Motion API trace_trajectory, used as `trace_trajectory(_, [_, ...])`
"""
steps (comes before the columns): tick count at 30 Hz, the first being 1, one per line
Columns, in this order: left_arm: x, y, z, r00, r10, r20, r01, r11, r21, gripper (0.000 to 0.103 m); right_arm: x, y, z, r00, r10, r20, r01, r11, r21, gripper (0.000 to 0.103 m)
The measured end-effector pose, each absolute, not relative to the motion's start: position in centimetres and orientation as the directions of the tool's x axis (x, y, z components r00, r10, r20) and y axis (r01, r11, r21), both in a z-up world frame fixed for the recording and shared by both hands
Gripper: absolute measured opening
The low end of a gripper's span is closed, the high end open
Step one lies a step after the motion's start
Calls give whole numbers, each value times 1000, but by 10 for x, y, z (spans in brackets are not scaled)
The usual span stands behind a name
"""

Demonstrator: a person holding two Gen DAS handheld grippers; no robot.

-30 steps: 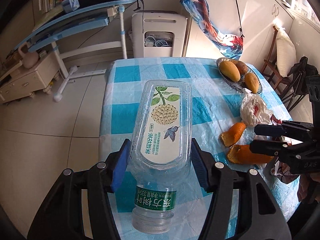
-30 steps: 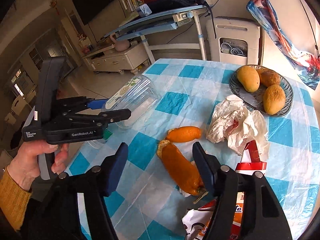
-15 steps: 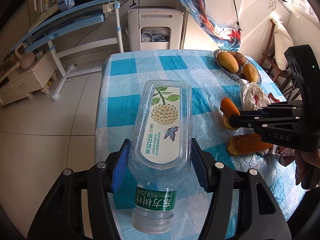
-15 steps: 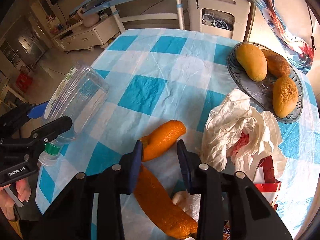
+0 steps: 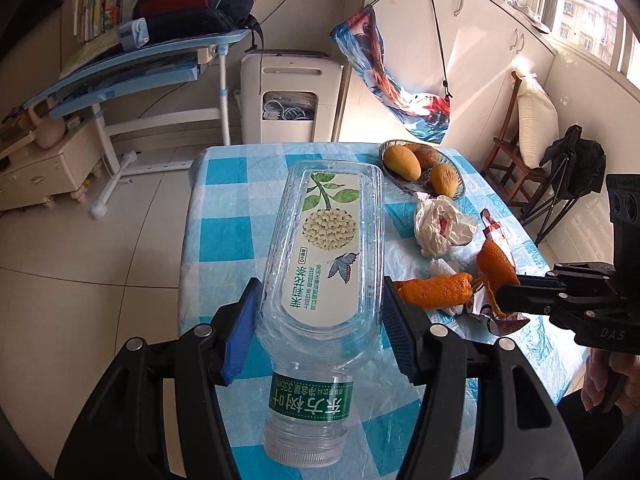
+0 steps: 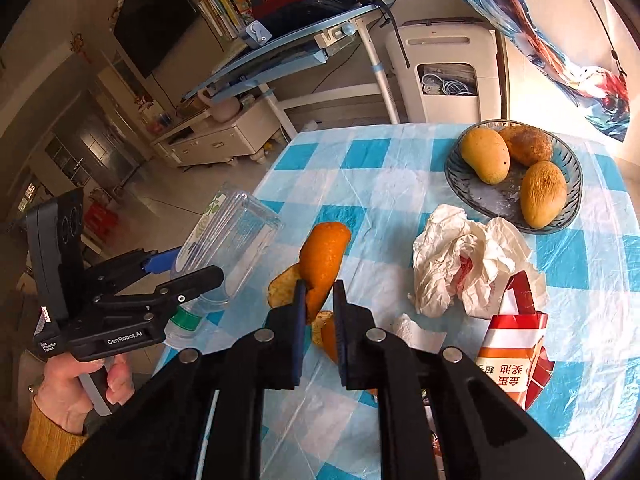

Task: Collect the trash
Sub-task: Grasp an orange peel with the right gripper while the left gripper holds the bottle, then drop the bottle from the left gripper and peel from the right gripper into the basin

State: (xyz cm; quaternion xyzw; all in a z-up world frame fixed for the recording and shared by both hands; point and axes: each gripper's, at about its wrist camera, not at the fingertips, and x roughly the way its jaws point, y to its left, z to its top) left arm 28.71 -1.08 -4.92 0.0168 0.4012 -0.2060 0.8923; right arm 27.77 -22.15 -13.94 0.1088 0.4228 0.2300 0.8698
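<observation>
My left gripper (image 5: 320,304) is shut on an empty clear plastic bottle (image 5: 324,248) with a green neck label, held above the table's near-left part; the bottle also shows in the right wrist view (image 6: 228,240). My right gripper (image 6: 320,300) is shut on a piece of orange peel (image 6: 322,264) and holds it lifted off the table; this peel shows in the left wrist view (image 5: 494,268). Another orange peel (image 5: 436,290) lies on the blue-checked tablecloth (image 5: 232,232). A crumpled white plastic bag (image 6: 464,264) and a red-and-white snack wrapper (image 6: 516,340) lie to the right.
A glass bowl (image 6: 568,152) with three brown-yellow fruits stands at the table's far right. Beyond the table are a white appliance (image 5: 292,96), a blue tilted desk (image 5: 132,68) and a wooden chair (image 5: 516,152). Tiled floor lies to the left.
My right gripper has closed on an orange peel and lifted it off the table. The left gripper has kept hold of the bottle and drawn back a little.
</observation>
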Motion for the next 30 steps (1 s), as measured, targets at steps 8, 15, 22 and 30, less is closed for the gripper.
trace_trajectory(8, [206,-13,-47,598,-385,-703,382,908,-172,56,174,-206,-138,487,502,-715,-438,848,298,14])
trace_trajectory(15, [126,-8,-66,584,-380,-718,355,914,-196,56,91,-189,-175,370,470,-801,-519,820,242,14])
trace_trajectory(22, [70,-9,-94,538,-370,-757,330,919,-215,56,60,-172,-210,289,382,-878,-569,806,163,17])
trace_trajectory(30, [34,-24,-117,478,-360,-801,355,914,-199,56,61,-207,-193,423,401,-813,-450,871,195,51])
